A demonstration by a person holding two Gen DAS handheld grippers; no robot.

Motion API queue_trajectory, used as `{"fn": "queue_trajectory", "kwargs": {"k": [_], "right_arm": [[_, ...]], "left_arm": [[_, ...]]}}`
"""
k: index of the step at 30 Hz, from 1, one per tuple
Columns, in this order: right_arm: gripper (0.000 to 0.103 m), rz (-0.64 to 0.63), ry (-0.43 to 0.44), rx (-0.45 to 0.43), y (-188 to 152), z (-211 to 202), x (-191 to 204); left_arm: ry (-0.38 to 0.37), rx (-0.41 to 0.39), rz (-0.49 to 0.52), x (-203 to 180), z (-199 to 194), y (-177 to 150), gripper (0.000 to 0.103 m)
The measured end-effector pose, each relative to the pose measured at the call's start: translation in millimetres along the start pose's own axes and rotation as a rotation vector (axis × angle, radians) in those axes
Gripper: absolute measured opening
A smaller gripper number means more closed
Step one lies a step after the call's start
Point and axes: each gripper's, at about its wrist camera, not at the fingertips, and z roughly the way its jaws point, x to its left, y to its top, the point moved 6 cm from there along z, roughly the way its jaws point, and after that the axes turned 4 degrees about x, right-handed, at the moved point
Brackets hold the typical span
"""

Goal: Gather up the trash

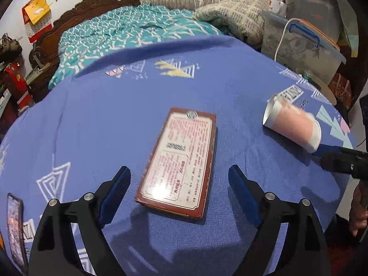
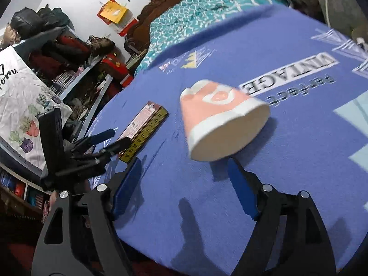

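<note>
**Trash on the blue cloth: two pieces, neither gripped**

Item one, box. A flat red-edged carton lay printed face up on the cloth, near the middle of the table. My left tongs hung over its near end with the jaws apart, one pad on each side and neither touching it. I held them that wide because the box is broad; lying flat, I judged it would have to be taken across its short width.

Item two, cup. A pink and white paper cup lay on its side to the right of the box and well apart from it, mouth turned toward my right tongs. Those jaws stood apart too, nothing between them; the right pad sat just under the rim, contact not clear in the blur. On its side the cup can roll, so I judged it best squeezed gently across the body.

Item three, phone. At the near left edge, dark screen, apparently not trash.

No bin or bag showed in either view.
</note>
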Motion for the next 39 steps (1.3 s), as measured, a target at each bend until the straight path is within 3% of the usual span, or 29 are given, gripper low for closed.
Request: {"fn": "queue_trajectory", "kwargs": {"k": [3, 7, 12, 13, 14, 16, 17, 20, 22, 24, 31, 39], "right_arm": [[0.077, 0.012, -0.033, -0.066, 9.1, -23.1, -18.3], [0.077, 0.121, -0.04, -0.134, 38.6, -37.3, -62.6], [0.075, 0.137, -0.025, -0.084, 51.6, -2.9, -67.8], [0.068, 0.126, -0.025, -0.058, 41.6, 6.1, -60.2], [0.053, 0.091, -0.054, -0.073, 39.0, 10.4, -51.7], [0.042, 0.027, -0.044, -0.02, 29.0, 19.9, -34.7], [0.037, 0.021, -0.034, -0.019, 24.3, 21.1, -29.0], [0.027, -0.013, -0.028, -0.031, 13.4, 18.1, -12.6], [0.024, 0.0, 0.004, -0.047, 21.6, 14.4, -10.9], [0.022, 0.003, -0.015, -0.086, 31.0, -0.9, -16.8], [0.022, 0.078, -0.091, -0.253, 47.6, -76.7, -80.0], [0.022, 0.252, -0.224, -0.406, 62.1, -138.9, -188.7]], "left_arm": [[-0.001, -0.012, -0.012, 6.2, -5.0, 5.2, 0.086], [0.016, 0.018, -0.026, 14.3, 7.1, 8.7, 0.086], [0.002, 0.031, -0.041, 15.0, 15.0, 8.2, 0.085], [0.003, 0.034, -0.037, 13.8, 16.7, 7.2, 0.082], [0.002, 0.043, -0.03, 12.0, 19.2, 5.4, 0.079], [-0.024, 0.057, -0.016, 6.5, 22.5, 2.4, 0.063], [-0.026, 0.056, -0.009, 4.4, 22.9, 1.0, 0.063], [0.011, 0.032, 0.033, -3.6, 21.7, 1.1, 0.061], [-0.014, 0.037, 0.03, -8.8, 21.7, 3.8, 0.06], [-0.041, 0.028, 0.036, -17.8, 20.0, 11.1, 0.06], [-0.147, -0.017, 0.119, -74.2, 14.0, 55.6, 0.059], [-0.276, -0.068, 0.334, -191.4, 25.3, 131.5, 0.059]]}}
